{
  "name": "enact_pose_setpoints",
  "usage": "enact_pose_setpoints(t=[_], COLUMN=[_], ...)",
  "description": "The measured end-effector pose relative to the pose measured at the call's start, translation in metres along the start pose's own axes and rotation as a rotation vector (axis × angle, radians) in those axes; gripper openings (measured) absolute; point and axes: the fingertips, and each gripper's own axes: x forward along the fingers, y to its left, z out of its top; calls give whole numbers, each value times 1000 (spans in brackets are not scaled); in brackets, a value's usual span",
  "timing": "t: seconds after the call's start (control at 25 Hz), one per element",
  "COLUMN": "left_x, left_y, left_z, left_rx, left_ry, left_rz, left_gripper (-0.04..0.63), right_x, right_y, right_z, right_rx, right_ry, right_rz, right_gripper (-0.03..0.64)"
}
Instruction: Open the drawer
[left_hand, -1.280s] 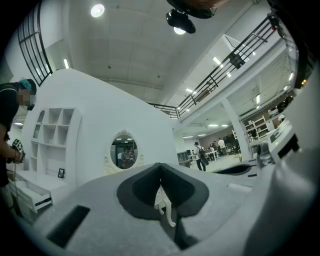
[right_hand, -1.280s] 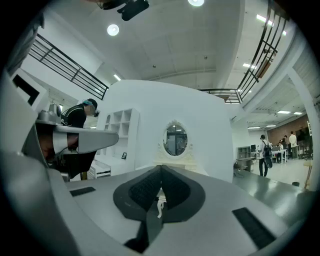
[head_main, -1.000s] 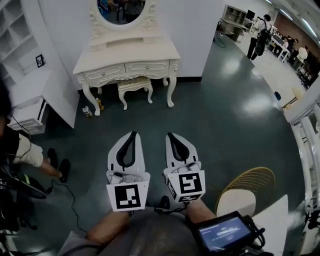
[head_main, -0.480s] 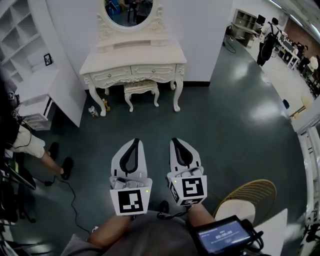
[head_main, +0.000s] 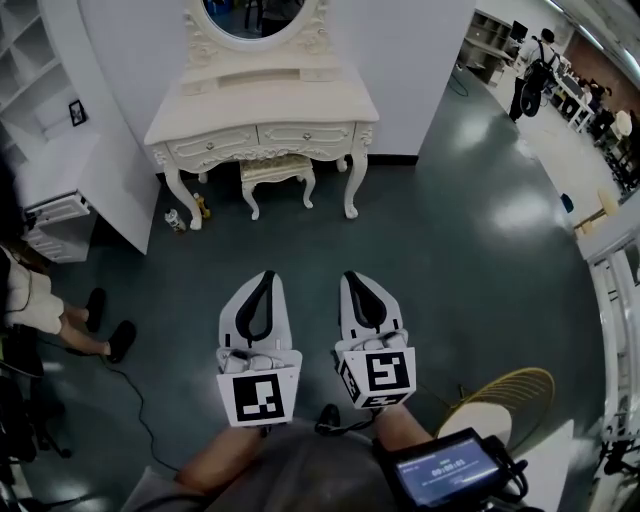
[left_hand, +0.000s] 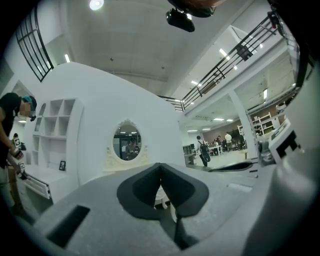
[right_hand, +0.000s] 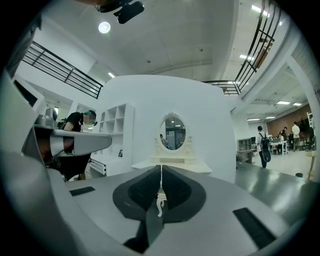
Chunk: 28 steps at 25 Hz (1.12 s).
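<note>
Left gripper (head_main: 265, 277) and right gripper (head_main: 350, 276) sit side by side at 6 o'clock, level, both pointing to 12. Both jaw pairs are closed tip to tip with nothing held, as each gripper view shows. Dressing table (head_main: 262, 100) is at 12 o'clock against the white wall, well apart from the grippers. Its front has two drawers, left drawer (head_main: 208, 141) and right drawer (head_main: 304, 133), both pushed in flush. Stool (head_main: 272, 170) is tucked under the table and oval mirror (head_main: 255, 15) stands on top. Gold wire chair (head_main: 510, 380) at 4 o'clock. A person's feet (head_main: 108, 335) at 9 o'clock.
</note>
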Motion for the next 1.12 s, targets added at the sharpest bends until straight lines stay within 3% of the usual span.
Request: enact_pose_setpoints(t=[0.32, 0.64, 0.88, 1.12], left_x=[74, 125, 149, 164], left_y=[81, 157, 174, 175], left_z=[-6, 12, 21, 10], left_rx=[-18, 0, -9, -30], left_ry=[-19, -87, -123, -109], left_rz=[-61, -108, -146, -175], left_gripper=[14, 14, 14, 14], right_x=[101, 179, 201, 212], right_y=[24, 50, 50, 43], right_z=[7, 41, 62, 52], right_rx=[5, -10, -45, -36], right_ry=[19, -45, -76, -47], right_rz=[-56, -110, -155, -187], right_gripper=[15, 15, 15, 15])
